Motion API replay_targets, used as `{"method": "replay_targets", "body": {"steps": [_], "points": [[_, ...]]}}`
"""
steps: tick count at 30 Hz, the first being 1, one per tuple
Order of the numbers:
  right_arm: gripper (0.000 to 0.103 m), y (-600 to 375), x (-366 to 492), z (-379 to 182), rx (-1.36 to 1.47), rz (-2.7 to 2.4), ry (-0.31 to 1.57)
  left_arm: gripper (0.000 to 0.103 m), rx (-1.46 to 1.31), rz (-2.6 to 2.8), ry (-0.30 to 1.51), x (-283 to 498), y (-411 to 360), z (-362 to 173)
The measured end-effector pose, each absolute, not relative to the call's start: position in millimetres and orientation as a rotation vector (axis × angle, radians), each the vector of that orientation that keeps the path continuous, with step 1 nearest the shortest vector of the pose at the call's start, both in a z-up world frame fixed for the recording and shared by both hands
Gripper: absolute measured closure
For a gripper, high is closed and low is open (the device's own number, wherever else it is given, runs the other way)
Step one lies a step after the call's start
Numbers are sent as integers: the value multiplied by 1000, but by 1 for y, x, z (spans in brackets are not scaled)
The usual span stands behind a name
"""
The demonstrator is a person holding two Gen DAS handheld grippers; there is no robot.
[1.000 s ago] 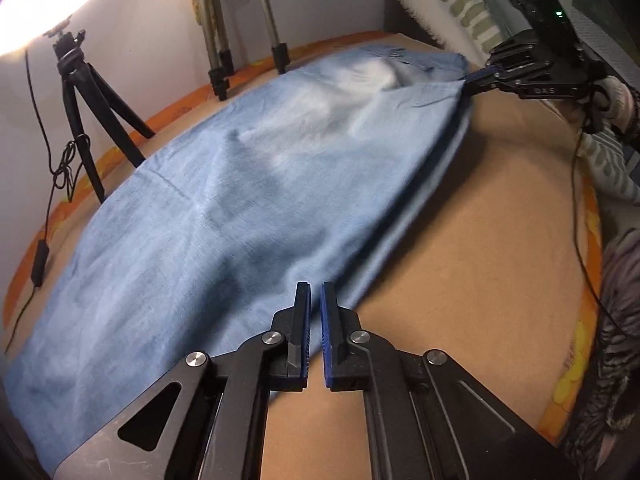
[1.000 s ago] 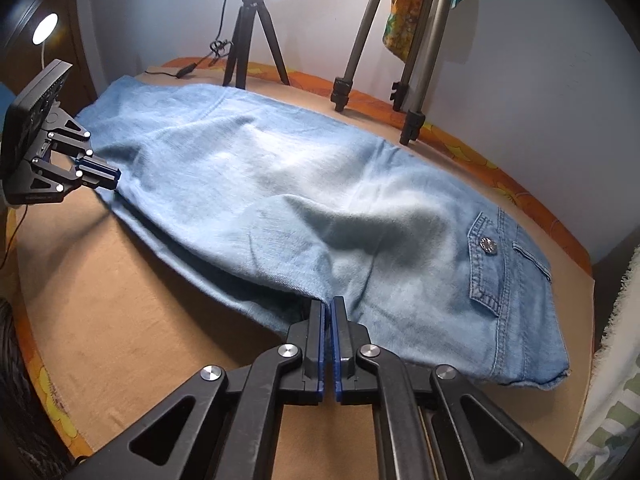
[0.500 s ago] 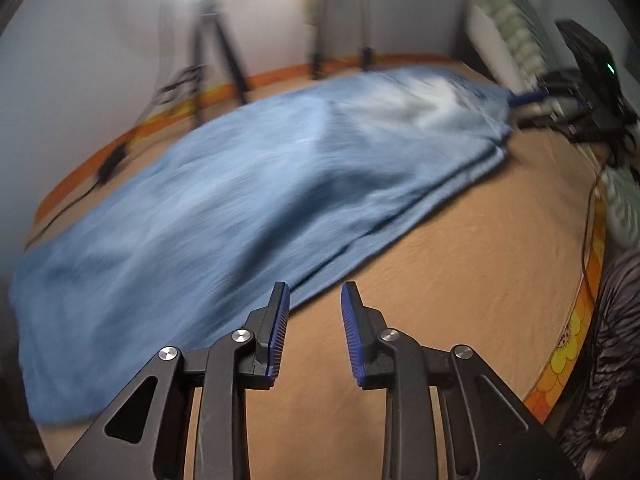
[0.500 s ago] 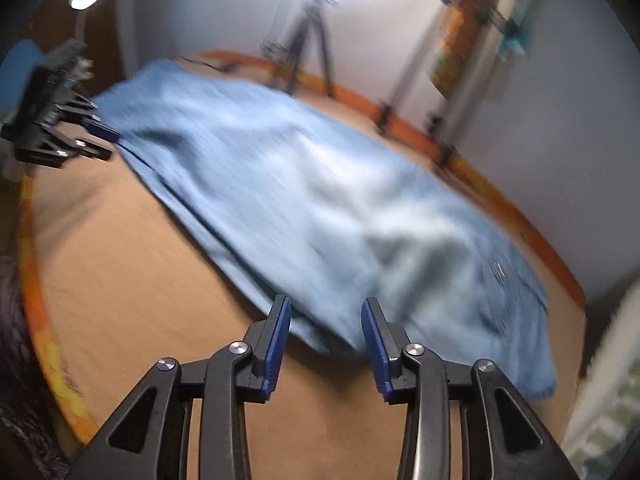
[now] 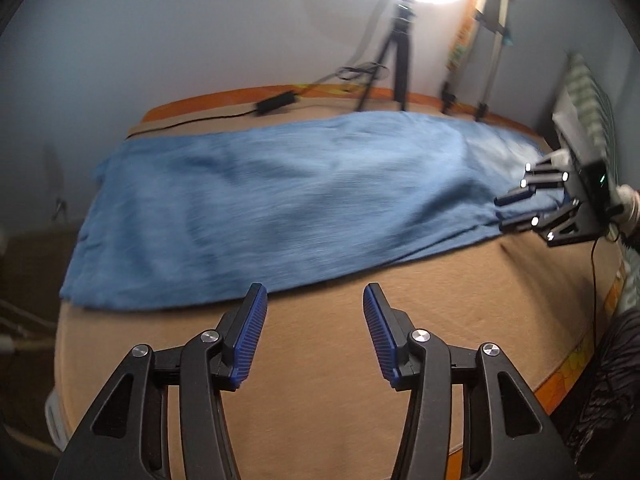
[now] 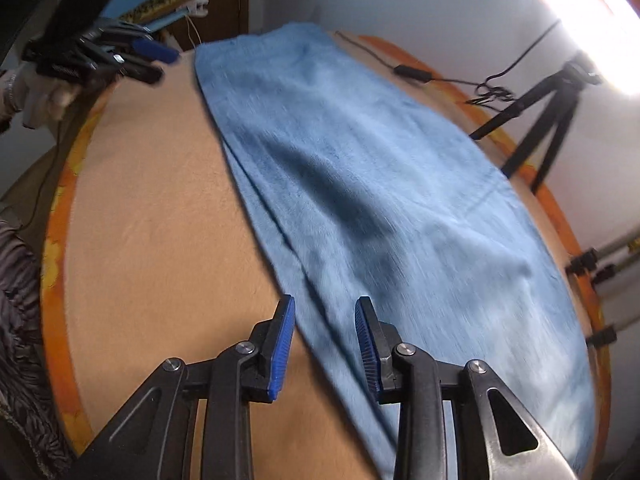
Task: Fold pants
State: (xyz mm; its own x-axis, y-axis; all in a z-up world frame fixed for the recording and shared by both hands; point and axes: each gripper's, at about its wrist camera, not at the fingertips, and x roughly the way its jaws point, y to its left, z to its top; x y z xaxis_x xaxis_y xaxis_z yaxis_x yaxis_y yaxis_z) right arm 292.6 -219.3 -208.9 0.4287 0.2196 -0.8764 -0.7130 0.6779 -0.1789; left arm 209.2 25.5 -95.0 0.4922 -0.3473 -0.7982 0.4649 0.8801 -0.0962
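Left claw (image 5: pixel 312 300) jaws opening, empty; right claw (image 6: pixel 325 312) jaws closing, unclamped.

Bare tan surface (image 5: pixel 320 360) open along pants' (image 5: pixel 280 208) near edge, tripods (image 5: pixel 396 64) crowding far rim

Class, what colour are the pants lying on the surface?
Light blue denim pants, clearest in the right wrist view.

Light blue denim pants (image 5: pixel 280 200) lie flat, folded lengthwise, stretched along the tan surface's far side.
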Motion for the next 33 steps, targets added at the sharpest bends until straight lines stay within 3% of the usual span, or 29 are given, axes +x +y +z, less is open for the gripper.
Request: {"method": "replay_targets", "body": {"steps": [4,6,8,15,21,24,26,27,33], "points": [[72,-216,307,-219,-595,634,1000,53,89,-472,931,211,52,-97],[78,-216,313,-217,-567,644,1021,53,89,-461,929,211,63,-100],[102,-216,317,-216,-573,627,1034,53,81,-454,926,213,71,-101],[103,-206,299,-198,-615,686,1046,53,56,-402,904,215,100,-104],[103,-193,291,-216,-752,684,1116,50,-55,-282,867,223,151,-101],[98,-187,297,-196,-718,659,1080,43,-103,-232,844,230,176,-101],[75,-179,305,-177,-657,661,1030,43,-130,-220,843,237,186,-103],[71,-173,308,-170,-638,664,1011,43,-139,-210,846,243,191,-106],[69,-101,355,-138,-597,674,900,43,-105,-185,893,274,198,-130]]}}
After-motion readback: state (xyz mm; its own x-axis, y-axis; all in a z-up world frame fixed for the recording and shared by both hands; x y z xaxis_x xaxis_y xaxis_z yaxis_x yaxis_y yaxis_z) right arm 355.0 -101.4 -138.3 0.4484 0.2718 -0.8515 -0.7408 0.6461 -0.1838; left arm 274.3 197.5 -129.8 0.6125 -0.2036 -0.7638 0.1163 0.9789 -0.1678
